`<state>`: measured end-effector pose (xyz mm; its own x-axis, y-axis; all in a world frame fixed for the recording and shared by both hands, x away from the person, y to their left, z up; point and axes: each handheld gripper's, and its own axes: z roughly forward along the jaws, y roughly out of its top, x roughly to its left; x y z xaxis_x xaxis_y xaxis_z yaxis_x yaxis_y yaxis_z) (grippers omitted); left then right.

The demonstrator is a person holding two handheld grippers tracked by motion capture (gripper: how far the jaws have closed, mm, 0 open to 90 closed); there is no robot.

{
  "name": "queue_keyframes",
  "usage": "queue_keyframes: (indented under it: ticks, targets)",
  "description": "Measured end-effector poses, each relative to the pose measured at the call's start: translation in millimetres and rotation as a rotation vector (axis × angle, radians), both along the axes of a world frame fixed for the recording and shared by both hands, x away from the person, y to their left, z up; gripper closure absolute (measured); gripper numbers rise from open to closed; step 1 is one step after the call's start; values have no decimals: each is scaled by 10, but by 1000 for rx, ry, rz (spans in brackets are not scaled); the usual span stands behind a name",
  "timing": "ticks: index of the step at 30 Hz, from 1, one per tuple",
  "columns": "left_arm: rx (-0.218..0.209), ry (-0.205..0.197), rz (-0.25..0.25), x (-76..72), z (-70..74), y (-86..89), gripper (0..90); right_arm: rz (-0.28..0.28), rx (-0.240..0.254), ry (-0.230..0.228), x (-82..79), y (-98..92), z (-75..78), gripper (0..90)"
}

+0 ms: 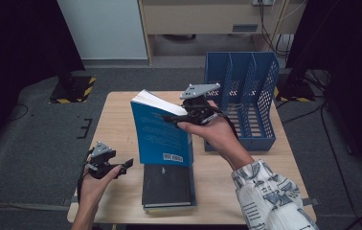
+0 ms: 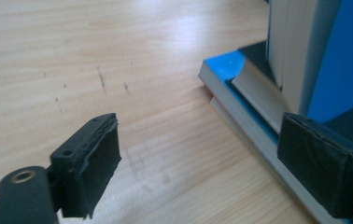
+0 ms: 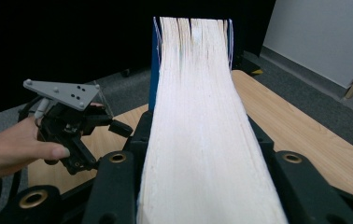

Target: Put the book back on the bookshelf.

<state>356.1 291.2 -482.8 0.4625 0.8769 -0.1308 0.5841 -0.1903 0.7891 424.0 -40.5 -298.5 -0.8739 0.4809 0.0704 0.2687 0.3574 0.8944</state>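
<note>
While the right gripper (image 1: 172,119) pinches the thick blue paperback (image 1: 162,132) upright at table centre, file rack (image 1: 241,103) at two o'clock, its limp, heavyish page block suits gripping near the spine; the left gripper (image 1: 127,165) is spread, empty.

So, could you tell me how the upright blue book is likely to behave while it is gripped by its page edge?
The blue book looks thick, so probably heavy for one grip. The right gripper clamps only its pages, which may flex or slip. It stands tilted on the dark book, so it could tip.
</note>
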Motion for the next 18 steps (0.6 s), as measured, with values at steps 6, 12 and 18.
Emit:
queue_keyframes:
  ticks: [6, 12, 18]
  targets:
    - [-21, 6, 31, -48, -67, 158, 109, -7, 18, -3, -12, 5, -36, 583]
    - [-39, 10, 52, -57, -78, 226, 116, -10, -15, 12, -10, 38, -85, 579]
    - [-42, 33, 49, -55, -108, 258, 118, -47, -9, 35, 41, 35, -74, 605]
